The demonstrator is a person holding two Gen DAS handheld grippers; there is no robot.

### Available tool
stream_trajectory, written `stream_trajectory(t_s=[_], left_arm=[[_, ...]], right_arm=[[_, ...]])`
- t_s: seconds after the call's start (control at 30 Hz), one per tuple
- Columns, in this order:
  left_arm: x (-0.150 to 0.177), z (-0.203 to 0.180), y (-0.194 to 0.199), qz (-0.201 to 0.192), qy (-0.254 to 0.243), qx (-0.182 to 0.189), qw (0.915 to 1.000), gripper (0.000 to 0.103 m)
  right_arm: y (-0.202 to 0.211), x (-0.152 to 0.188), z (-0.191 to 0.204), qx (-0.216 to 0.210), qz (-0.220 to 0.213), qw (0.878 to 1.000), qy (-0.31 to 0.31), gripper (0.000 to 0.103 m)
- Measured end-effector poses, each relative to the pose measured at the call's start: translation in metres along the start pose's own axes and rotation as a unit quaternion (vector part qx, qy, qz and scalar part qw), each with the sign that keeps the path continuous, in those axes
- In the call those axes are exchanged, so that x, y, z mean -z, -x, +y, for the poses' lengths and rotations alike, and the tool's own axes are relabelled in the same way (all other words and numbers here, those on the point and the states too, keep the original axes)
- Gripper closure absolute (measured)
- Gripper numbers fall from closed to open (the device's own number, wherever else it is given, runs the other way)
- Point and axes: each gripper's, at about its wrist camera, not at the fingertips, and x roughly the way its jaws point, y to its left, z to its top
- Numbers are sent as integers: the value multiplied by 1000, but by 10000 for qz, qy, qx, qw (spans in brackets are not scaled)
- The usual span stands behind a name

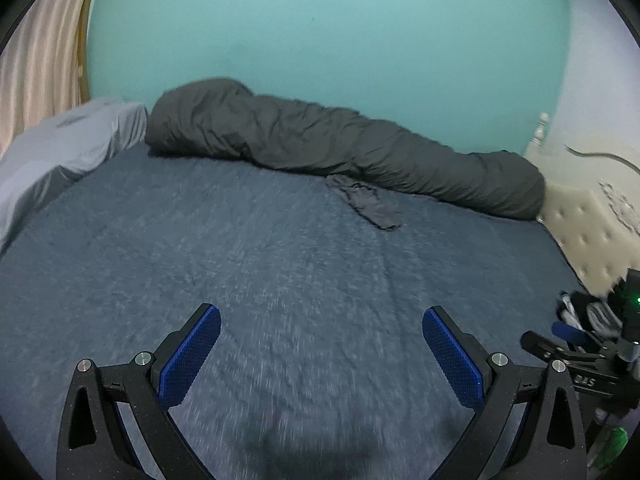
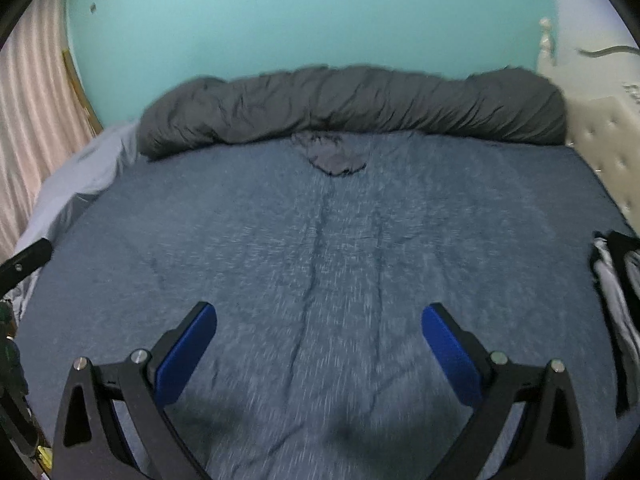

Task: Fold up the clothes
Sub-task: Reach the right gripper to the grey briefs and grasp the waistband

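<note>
Spread wide, both of them: left gripper (image 1: 321,322) and right gripper (image 2: 319,318), blue pads (image 1: 192,354) far apart, nothing between the jaws, nothing touched, each hanging above bare blue-grey bedsheet (image 1: 260,248). Beyond the fingertips, well apart from both tools, 1 small grey garment (image 1: 366,206), crumpled, lying on the sheet with its far end touching or tucked against the long dark grey rolled duvet (image 1: 340,148) along the teal wall (image 1: 320,40); seen again from the right wrist as a rumpled patch (image 2: 332,154) right at the duvet's foot. Off to the right side, a black-and-white pile of clothes (image 2: 612,292) at the mattress edge, just beside the tufted cream headboard (image 2: 612,148); a pale grey pillow (image 1: 68,148) at the opposite end. Probably the reach-and-fetch step: nothing yet gripped, no fold begun. Best to pick 1 garment only, come in low with jaws kept wide, pinch a single edge or corner rather than a bunched middle, and avoid catching the duvet or sheet beneath. Then drag to the open middle of the bed and flatten before any fold. Some motion blur in both views, so fine detail of the cloth uncertain.
</note>
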Motion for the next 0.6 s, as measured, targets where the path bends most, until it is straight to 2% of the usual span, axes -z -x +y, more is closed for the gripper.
stream_trajectory(t_s=[0.1,0.37,0.47,0.6], left_arm=[[-14,8,-51,105,51,-80,9999,0],[-51,21,-174,485,59,-312,9983,0],[-65,24,-207,554,68,-367,9978,0],[-73,25,-234,623,101,-352,9974,0]], right_arm=[[-64,-38,-5,18,244,9997,27,0],[-206,-129,-12,284,422,9975,484,0],[-253,-159,-23,405,482,9966,531,0],[-316,-182,-37,539,769,9944,479,4]])
